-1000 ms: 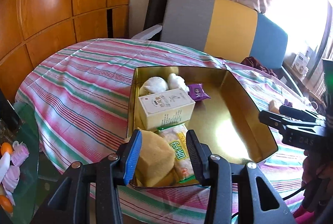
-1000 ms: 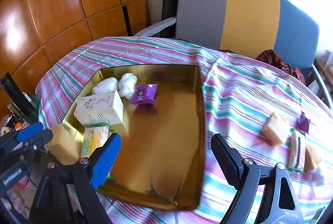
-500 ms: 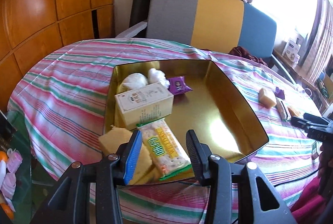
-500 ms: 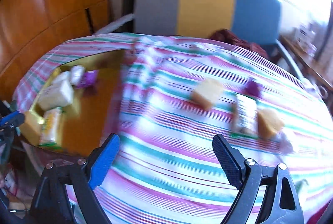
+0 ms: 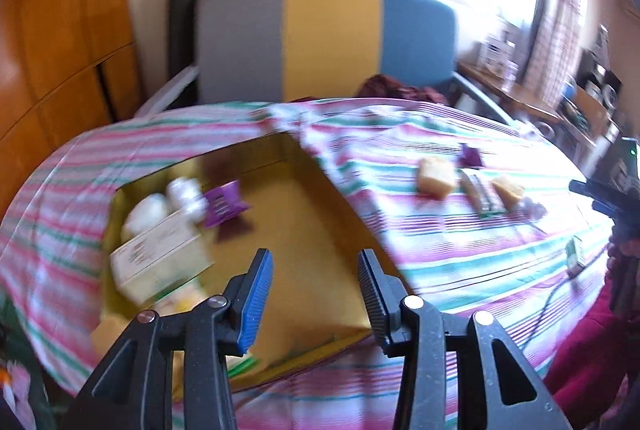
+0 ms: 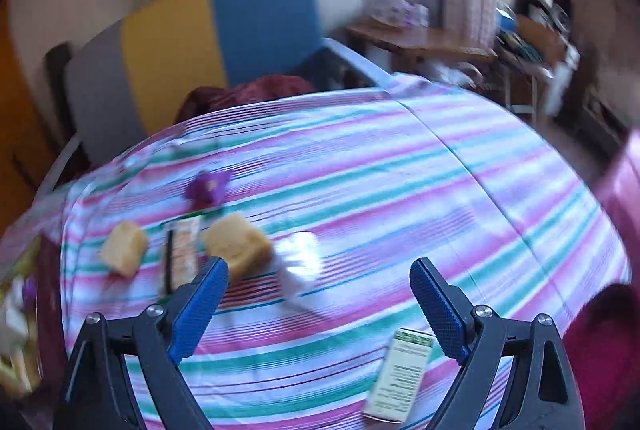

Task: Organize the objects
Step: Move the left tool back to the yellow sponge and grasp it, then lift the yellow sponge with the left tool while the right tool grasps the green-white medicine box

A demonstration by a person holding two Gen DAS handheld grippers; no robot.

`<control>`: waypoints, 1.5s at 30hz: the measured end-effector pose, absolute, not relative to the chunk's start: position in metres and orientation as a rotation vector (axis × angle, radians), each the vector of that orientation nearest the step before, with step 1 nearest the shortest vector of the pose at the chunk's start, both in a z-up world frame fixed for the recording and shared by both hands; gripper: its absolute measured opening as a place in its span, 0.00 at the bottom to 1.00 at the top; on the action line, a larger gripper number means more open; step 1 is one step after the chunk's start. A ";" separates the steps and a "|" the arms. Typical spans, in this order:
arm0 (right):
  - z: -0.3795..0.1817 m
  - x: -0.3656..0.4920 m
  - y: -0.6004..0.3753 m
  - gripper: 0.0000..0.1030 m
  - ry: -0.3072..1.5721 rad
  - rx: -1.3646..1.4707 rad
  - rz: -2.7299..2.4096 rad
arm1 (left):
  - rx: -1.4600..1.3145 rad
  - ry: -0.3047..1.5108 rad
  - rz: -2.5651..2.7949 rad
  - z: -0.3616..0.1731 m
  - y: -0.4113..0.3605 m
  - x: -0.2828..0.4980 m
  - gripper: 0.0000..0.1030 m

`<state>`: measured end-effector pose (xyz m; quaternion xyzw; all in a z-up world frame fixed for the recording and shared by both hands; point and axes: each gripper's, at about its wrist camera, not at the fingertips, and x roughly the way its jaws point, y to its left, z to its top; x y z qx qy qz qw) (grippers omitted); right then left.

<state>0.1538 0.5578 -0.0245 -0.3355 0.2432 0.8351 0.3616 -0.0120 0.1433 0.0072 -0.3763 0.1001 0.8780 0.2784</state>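
A gold tray (image 5: 304, 190) on the striped tablecloth holds a white box (image 5: 160, 258), two white wrapped lumps (image 5: 168, 198), a purple packet (image 5: 224, 206) and a cracker pack. My left gripper (image 5: 314, 294) is open and empty above the tray's near edge. On the cloth lie two yellow sponge cakes (image 6: 236, 248) (image 6: 122, 248), a cracker pack (image 6: 180, 250), a purple packet (image 6: 206, 188), a clear wrapper (image 6: 298, 258) and a green-and-white box (image 6: 398, 374). My right gripper (image 6: 318, 304) is open and empty, over the cloth just right of the cakes.
A grey, yellow and blue chair (image 5: 328, 38) stands behind the round table, with a dark red cloth (image 6: 248, 94) on its seat. Wooden panelling (image 5: 60, 42) is at the left. A cluttered side table (image 6: 432, 42) is at the far right.
Both views have swung right, with motion blur. My right gripper has left the tray and now faces the loose items on the cloth. My left gripper has shifted right along the tray's near edge.
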 end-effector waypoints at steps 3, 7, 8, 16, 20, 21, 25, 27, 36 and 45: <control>-0.021 0.170 0.572 0.90 0.748 -0.785 2.140 | -1.005 0.308 2.280 0.008 0.179 -0.010 0.43; -0.025 0.177 0.577 0.91 0.831 -0.781 2.115 | -1.077 0.335 2.184 -0.005 0.227 -0.017 0.43; -0.026 0.178 0.578 0.91 0.851 -0.780 2.113 | -1.100 0.340 2.165 -0.010 0.240 -0.019 0.43; -0.027 0.177 0.577 0.92 0.894 -0.766 2.135 | -1.161 0.412 2.050 -0.036 0.313 -0.036 0.59; -0.031 0.179 0.579 0.92 0.946 -0.777 2.129 | -1.164 0.467 2.040 -0.045 0.344 -0.049 0.61; -0.032 0.178 0.580 0.92 0.958 -0.780 2.129 | -1.166 0.486 2.037 -0.047 0.351 -0.052 0.66; -0.034 0.180 0.582 0.92 0.990 -0.776 2.127 | -1.142 0.558 2.051 -0.055 0.378 -0.065 0.77; -0.033 0.182 0.584 0.92 1.004 -0.756 2.122 | -1.102 0.603 2.055 -0.059 0.393 -0.071 0.82; -0.035 0.206 0.601 0.92 1.134 -0.616 2.033 | -1.265 0.559 2.029 -0.101 0.420 -0.119 0.59; -0.041 0.209 0.609 0.92 1.177 -0.608 1.997 | -1.209 0.523 2.046 -0.094 0.396 -0.085 0.51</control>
